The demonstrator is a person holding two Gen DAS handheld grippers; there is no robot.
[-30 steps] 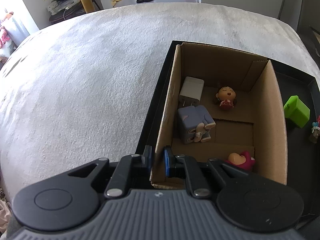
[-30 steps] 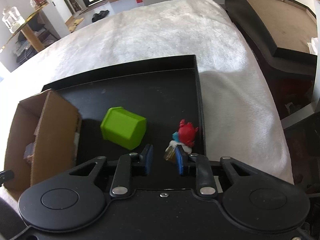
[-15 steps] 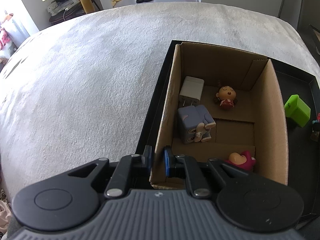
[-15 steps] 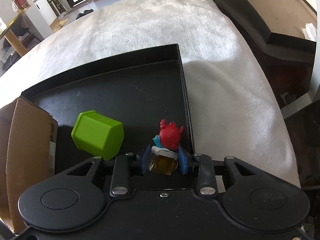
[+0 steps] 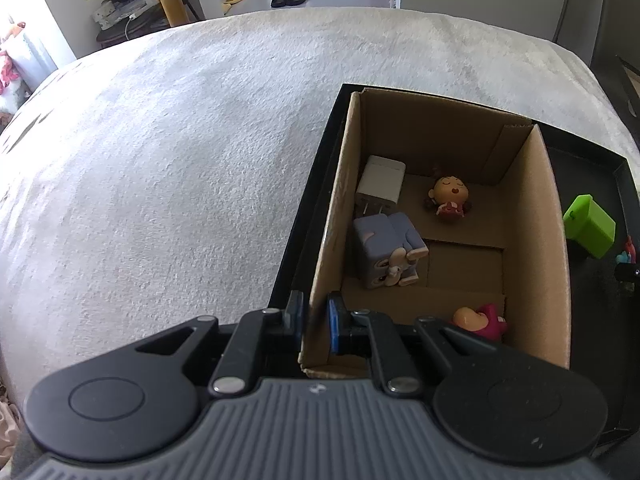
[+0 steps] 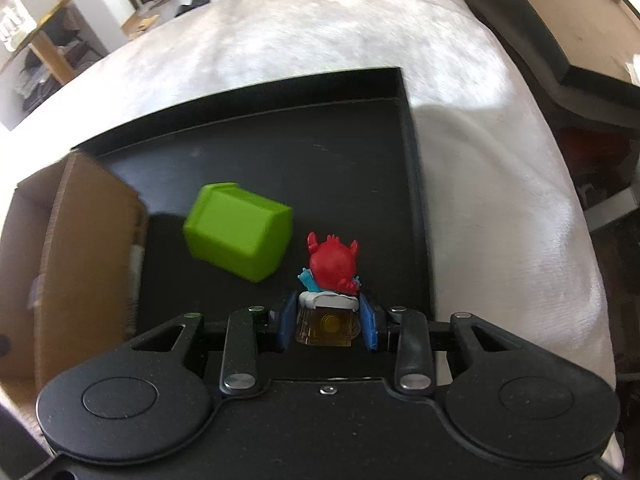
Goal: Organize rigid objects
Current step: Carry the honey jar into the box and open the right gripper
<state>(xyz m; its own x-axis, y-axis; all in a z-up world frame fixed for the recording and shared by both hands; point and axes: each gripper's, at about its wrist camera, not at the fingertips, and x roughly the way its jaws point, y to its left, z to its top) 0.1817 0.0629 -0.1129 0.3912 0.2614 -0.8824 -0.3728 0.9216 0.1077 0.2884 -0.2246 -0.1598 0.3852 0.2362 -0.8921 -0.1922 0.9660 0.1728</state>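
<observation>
Two grippers show, one at the bottom of each view. The right gripper points up the frame, level over the tray, its blue pads clamped on the amber base of a red figure that stands between them, just right of centre. Just left of the figure, and apart from it, a green block lies tilted on the black tray. The tray's right rim runs close beside the figure, with white cloth beyond it.

The left gripper sits low in its frame, its pads pinching the near left wall of the box, one pad outside and one inside. The cardboard box stands on the tray's left part. Inside it, a white charger leans at the upper left, a grey cube toy touches the charger's prongs below it, a doll lies face up toward the far wall, and a pink toy sits in the near right corner. At the right edge of this view the green block shows outside the box.
</observation>
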